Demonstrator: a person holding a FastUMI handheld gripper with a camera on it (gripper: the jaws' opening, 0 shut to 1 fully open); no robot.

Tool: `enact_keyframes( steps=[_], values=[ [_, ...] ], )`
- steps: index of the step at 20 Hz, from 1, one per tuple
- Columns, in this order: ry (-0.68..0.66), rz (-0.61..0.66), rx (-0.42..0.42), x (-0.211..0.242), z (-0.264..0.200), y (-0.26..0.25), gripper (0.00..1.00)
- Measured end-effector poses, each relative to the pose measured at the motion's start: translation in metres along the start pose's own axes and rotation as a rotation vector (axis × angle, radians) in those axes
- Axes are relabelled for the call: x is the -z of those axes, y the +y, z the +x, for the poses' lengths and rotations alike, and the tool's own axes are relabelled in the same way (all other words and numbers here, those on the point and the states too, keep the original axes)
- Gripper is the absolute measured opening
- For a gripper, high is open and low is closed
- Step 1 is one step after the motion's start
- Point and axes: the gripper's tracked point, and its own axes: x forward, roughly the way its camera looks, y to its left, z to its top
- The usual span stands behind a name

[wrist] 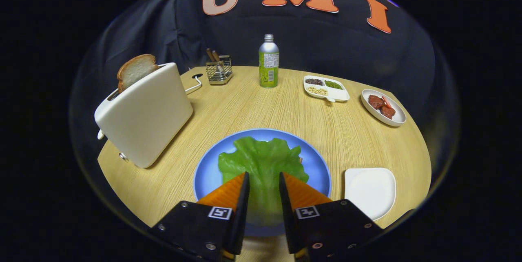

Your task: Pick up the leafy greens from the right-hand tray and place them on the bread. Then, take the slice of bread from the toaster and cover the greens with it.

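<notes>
The green leafy greens (pixel 261 160) lie spread over the blue plate (pixel 206 176), and a brown sliver of the bread (pixel 301 159) peeks out at their right edge. My gripper (pixel 263 177) hovers at the near side of the plate, its fingers close together with the leaf's near end filling the gap between them. To the left of the plate stands the white toaster (pixel 147 113), with a slice of bread (pixel 135 70) sticking up from its slot. On the right, next to the plate, sits the white tray (pixel 370 190), with nothing on it.
At the back of the round wooden table (pixel 253 103) are a wire holder with utensils (pixel 219 70) and a green bottle (pixel 268 63). A divided dish of beans (pixel 326 87) and a white dish of red meat pieces (pixel 383 107) sit at the back right.
</notes>
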Motion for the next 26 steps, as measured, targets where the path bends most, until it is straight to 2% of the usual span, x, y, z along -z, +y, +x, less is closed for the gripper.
enact_keyframes(
  steps=[1, 2, 4, 5, 7, 16, 21, 26],
  values=[
    [-0.004, 0.006, 0.001, -0.001, -0.001, 0.0, 0.55],
    [-0.011, 0.014, 0.007, -0.003, -0.002, -0.001, 0.58],
    [-0.027, 0.035, 0.022, -0.01, -0.007, -0.004, 0.72],
    [-0.041, 0.046, 0.033, -0.015, -0.009, -0.005, 0.83],
    [-0.07, 0.057, 0.041, -0.028, -0.015, -0.004, 0.98],
    [-0.197, 0.025, 0.067, -0.109, -0.052, 0.031, 0.98],
    [-0.286, -0.023, 0.014, -0.162, -0.072, 0.087, 0.98],
    [-0.336, -0.071, -0.051, -0.194, -0.082, 0.147, 0.98]
  ],
)
